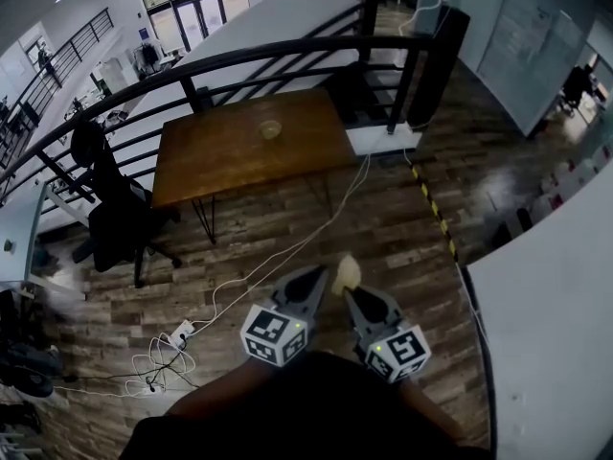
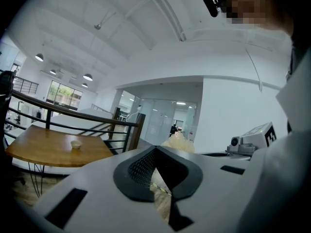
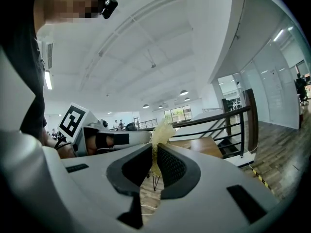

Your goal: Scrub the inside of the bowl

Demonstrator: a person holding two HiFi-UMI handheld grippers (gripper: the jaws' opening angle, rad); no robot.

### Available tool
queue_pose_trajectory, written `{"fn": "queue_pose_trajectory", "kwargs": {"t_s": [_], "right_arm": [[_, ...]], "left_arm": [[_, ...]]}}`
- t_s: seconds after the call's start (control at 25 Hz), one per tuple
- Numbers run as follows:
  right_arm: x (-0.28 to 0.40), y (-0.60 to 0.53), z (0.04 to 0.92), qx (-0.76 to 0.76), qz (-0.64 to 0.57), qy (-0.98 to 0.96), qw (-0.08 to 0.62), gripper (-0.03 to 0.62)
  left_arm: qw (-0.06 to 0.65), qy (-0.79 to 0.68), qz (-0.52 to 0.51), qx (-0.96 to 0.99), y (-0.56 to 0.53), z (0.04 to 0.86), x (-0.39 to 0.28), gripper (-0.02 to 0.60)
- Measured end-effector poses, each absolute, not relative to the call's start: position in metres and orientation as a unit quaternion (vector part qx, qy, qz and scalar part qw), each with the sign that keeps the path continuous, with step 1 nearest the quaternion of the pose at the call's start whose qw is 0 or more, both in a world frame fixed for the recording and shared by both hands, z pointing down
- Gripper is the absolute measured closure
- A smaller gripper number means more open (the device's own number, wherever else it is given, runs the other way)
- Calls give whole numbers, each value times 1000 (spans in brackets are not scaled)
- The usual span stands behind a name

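A small pale bowl (image 1: 270, 129) stands on a brown wooden table (image 1: 220, 156) far ahead of me; the left gripper view shows the bowl (image 2: 76, 143) on that table (image 2: 39, 149) too. My left gripper (image 1: 320, 275) is held low in front of my body, its jaws shut with nothing between them (image 2: 155, 150). Beside it, my right gripper (image 1: 351, 293) is shut on a pale yellow fibrous scrubber (image 1: 347, 274), which sticks up out of the jaws (image 3: 160, 129). Both grippers are well short of the table.
A black railing (image 1: 287, 56) curves behind the table. A black office chair (image 1: 115, 209) stands at its left. White cables and a power strip (image 1: 179, 333) lie on the wood floor. Yellow-black tape (image 1: 433, 207) marks the floor. A white surface (image 1: 556, 305) fills the right.
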State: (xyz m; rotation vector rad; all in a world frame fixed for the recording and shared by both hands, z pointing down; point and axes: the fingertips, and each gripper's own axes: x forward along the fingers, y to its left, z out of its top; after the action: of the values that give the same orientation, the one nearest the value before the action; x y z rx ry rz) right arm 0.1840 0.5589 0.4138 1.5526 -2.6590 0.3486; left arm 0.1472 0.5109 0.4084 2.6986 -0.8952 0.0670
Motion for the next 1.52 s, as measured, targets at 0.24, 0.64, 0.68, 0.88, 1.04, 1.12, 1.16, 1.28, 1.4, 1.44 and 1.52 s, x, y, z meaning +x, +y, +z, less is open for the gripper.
{"fn": "queue_pose_trajectory", "kwargs": {"t_s": [0.24,0.64,0.68,0.88,1.04,1.12,1.16,1.28,1.4,1.44,1.52], "right_arm": [[179,522,416,498,111,-859,27,554],[151,436,409,505,107,-856,33,554],[143,426,407,504,109,-856,34,554],[104,371,397,502,102,-858,34,554],[62,334,398,491,90,-865,41,554],[41,318,400,487,93,-868,42,554],[31,312,401,485,96,-868,41,554],[5,298,405,477,100,-872,46,554],[-14,284,407,468,108,-876,51,554],[-17,279,407,467,111,-876,51,554],[-25,272,409,464,114,-877,52,554]], "left_arm": [[154,-309,24,938,474,412,144,584],[150,-307,17,940,386,405,113,584],[149,-307,15,940,376,401,107,584],[144,-318,8,937,323,395,61,584],[146,-328,6,933,286,397,17,584],[146,-332,3,932,270,398,-2,584],[147,-335,2,931,264,399,-12,584],[151,-341,0,928,251,403,-37,584],[155,-348,-2,925,236,405,-55,584],[156,-350,-1,924,232,406,-60,584],[160,-353,2,922,227,411,-69,584]]}}
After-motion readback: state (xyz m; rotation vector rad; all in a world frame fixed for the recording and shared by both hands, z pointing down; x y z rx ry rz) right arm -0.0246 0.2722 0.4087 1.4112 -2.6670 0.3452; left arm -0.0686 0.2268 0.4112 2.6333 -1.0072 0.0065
